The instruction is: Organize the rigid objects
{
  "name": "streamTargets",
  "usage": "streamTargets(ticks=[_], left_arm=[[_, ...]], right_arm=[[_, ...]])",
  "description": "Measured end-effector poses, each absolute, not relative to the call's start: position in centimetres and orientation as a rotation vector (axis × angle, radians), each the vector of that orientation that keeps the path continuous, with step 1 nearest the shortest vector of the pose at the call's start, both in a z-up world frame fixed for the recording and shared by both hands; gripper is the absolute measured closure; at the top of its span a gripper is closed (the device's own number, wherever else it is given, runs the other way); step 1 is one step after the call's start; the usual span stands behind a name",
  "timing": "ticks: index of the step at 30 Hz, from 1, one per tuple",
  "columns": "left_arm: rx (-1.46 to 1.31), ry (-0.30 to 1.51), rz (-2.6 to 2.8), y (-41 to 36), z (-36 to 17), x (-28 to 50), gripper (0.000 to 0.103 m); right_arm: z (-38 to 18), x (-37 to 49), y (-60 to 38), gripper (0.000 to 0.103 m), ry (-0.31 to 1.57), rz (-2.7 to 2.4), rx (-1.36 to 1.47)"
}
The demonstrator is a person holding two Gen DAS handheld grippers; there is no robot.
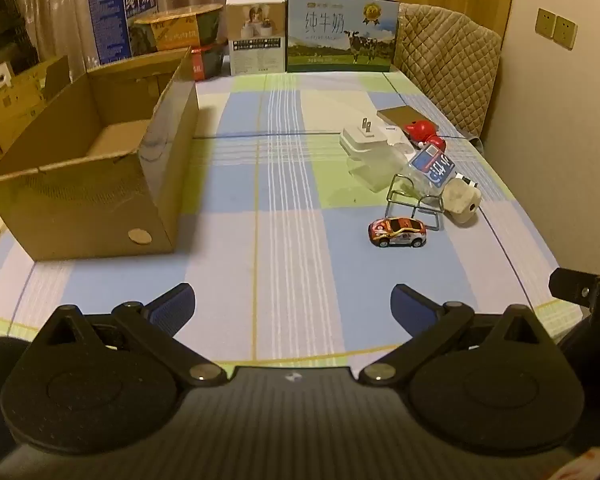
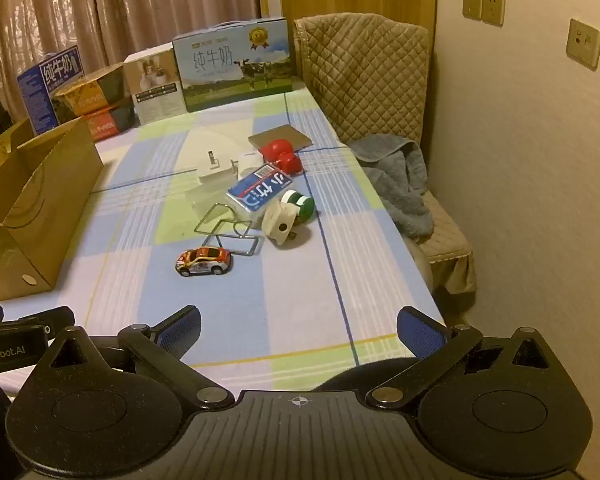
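An open cardboard box (image 1: pixel 100 168) stands at the table's left; it also shows in the right wrist view (image 2: pixel 32 216). A cluster of small objects lies right of centre: a toy car (image 1: pixel 397 231) (image 2: pixel 204 261), a wire stand (image 1: pixel 416 204) (image 2: pixel 228 228), a clear bottle with a blue label (image 1: pixel 428 172) (image 2: pixel 260 192), a white plug adapter (image 1: pixel 362 138) (image 2: pixel 216 172), a cream plug (image 1: pixel 464 202) (image 2: pixel 280 220), a red toy (image 1: pixel 422 130) (image 2: pixel 282 154). My left gripper (image 1: pixel 292 312) is open and empty near the front edge. My right gripper (image 2: pixel 300 332) is open and empty, short of the car.
Milk cartons (image 1: pixel 342 32) and other boxes (image 1: pixel 256 38) line the table's far edge. A quilted chair (image 2: pixel 364 76) with a grey towel (image 2: pixel 400 180) stands at the right beside the wall. The checked tablecloth (image 1: pixel 284 184) covers the table.
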State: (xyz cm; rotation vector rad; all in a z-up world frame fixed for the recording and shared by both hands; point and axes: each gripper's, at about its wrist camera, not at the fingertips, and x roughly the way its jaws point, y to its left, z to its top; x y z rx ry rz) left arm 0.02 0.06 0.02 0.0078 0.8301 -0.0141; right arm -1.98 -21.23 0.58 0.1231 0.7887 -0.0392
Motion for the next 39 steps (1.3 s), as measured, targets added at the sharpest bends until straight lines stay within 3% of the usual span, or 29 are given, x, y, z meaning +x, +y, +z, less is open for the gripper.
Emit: streamTargets(ticks=[39], left_arm=[[-0.049, 0.833, -0.039, 0.6, -0.3, 0.0, 0.0]], right_arm=[[0.5, -1.9, -21.3, 0.002, 0.788, -0.046, 0.115]])
